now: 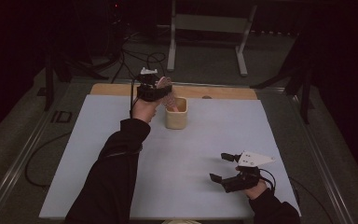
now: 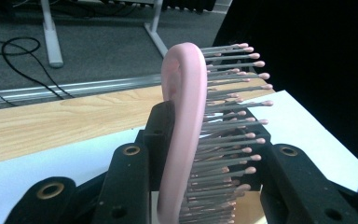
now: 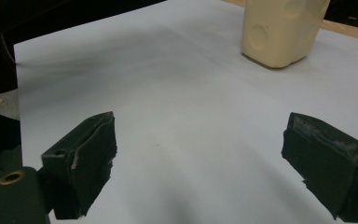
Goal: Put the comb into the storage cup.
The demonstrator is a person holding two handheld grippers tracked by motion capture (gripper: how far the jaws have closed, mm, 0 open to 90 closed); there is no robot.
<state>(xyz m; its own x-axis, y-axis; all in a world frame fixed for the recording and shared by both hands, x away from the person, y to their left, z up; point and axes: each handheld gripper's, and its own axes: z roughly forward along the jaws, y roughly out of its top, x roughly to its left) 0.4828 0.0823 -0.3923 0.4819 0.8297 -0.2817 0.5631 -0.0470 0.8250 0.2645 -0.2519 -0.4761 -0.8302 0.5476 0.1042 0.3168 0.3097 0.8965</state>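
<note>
High view shows the table (image 1: 98, 186), white-covered with a wood strip along its far edge, and on it, toward the far middle, a cream holder (image 1: 176, 113), a small squarish cup with its mouth up. My left tongs (image 1: 161, 92) hang just over the holder's left rim, clamped on a pink hairbrush (image 1: 166, 93), and my right tongs (image 1: 223, 166) sit low at the near right, well apart from it all, jaws spread wide with nothing between them. So the left hand is the nearer one by far, and the holder lies just below and to the right of what it carries. The brush's long axis seems to slant down toward the holder's mouth, one end at or just inside the rim; I cannot tell whether it touches. In the left gripper view the brush stands edge-on between my jaws: a curved pink back, rows of grey bristles with small pink tips pointing right. I judge the coming move to be a lowering into the holder.
</note>
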